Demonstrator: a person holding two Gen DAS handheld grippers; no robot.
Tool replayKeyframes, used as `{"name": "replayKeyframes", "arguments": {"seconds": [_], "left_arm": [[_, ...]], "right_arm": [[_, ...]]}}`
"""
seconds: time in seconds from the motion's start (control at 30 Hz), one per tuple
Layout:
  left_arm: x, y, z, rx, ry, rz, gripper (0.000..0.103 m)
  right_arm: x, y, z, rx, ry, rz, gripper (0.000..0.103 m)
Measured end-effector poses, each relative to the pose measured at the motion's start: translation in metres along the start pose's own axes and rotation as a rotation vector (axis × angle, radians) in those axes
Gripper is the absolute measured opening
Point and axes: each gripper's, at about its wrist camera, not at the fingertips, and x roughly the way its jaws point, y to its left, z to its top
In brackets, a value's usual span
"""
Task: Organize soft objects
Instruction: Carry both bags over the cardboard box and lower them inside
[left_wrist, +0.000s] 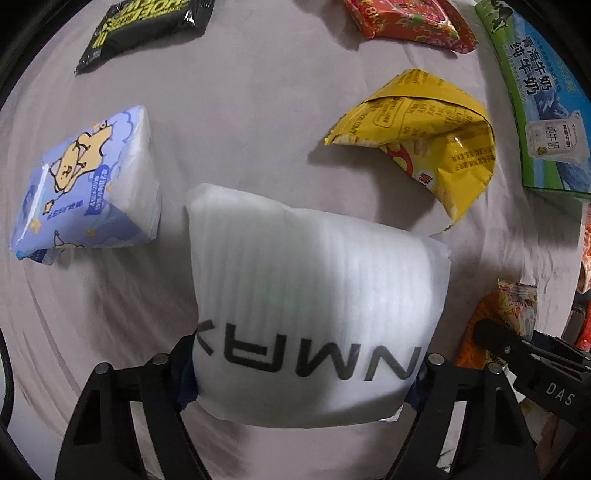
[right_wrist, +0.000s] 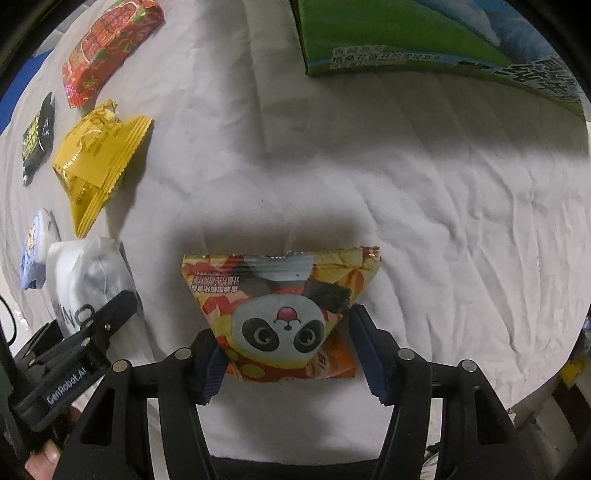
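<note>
Currently, both grippers point down at a wrinkled grey-white cloth (left_wrist: 258, 122) covering the work surface.

Left wrist view, left to right: a blue tissue pack printed with a yellow cartoon dog (left_wrist: 88, 184) lies at the left edge. A black snack packet with yellow lettering (left_wrist: 144, 29) lies at the upper left. At centre, a white ribbed foam pouch with dark lettering (left_wrist: 314, 295) sits between the fingers of the left gripper (left_wrist: 304, 373); both blue pads touch its sides, so the jaws are clamped on it. A red patterned snack bag (left_wrist: 410, 22) lies at the top, and a crumpled yellow snack bag (left_wrist: 436, 147) lies right of centre. A green and blue milk carton box (left_wrist: 535, 110) occupies the upper right edge.

Right wrist view, left to right: the same packs lie along the left edge, with the foam pouch at lower left, partly behind the other gripper. At centre, an orange panda-printed snack bag (right_wrist: 284, 314) lies on the cloth between the fingers of the right gripper (right_wrist: 288, 358). The left pad touches the bag's lower corner; the right pad stands just beside the bag's edge, so the jaws are apart and not clamped. The box fills the upper right.
</note>
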Motion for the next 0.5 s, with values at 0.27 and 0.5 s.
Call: {"name": "replayKeyframes", "arguments": {"seconds": [0.27, 0.5], "left_arm": [[-0.022, -0.026, -0.029, 0.032, -0.066, 0.051, 0.070], [-0.052, -0.042, -0.050, 0.015, -0.109, 0.006, 0.070]], "right_arm": [[0.018, 0.034, -0.002, -0.056, -0.055, -0.077, 0.039], [0.002, 0.046, -0.026, -0.110, -0.100, -0.078, 0.039]]}}
